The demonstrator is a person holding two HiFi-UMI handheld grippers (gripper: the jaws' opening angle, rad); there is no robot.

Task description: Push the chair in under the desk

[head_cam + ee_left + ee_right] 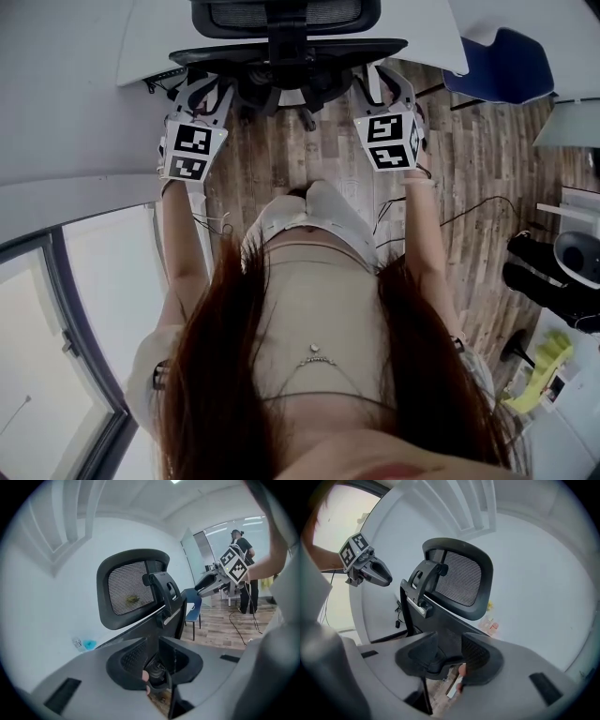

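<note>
A black office chair (286,52) with a mesh headrest (281,14) stands in front of me at the edge of the white desk (145,37). My left gripper (200,94) is at the left side of the chair's back and my right gripper (386,86) at its right side. In the left gripper view the jaws (157,656) stand narrow, with the black edge of the chair's back (161,616) between the pads. The right gripper (449,651) stands a little wider, and the black back (436,620) fills its gap. The chair's seat is hidden.
A blue chair (502,66) stands at the far right on the wood floor (469,169), where cables run. A glass wall (56,309) is at my left. Another person (243,569) stands far off. Small items (86,644) sit on the desk.
</note>
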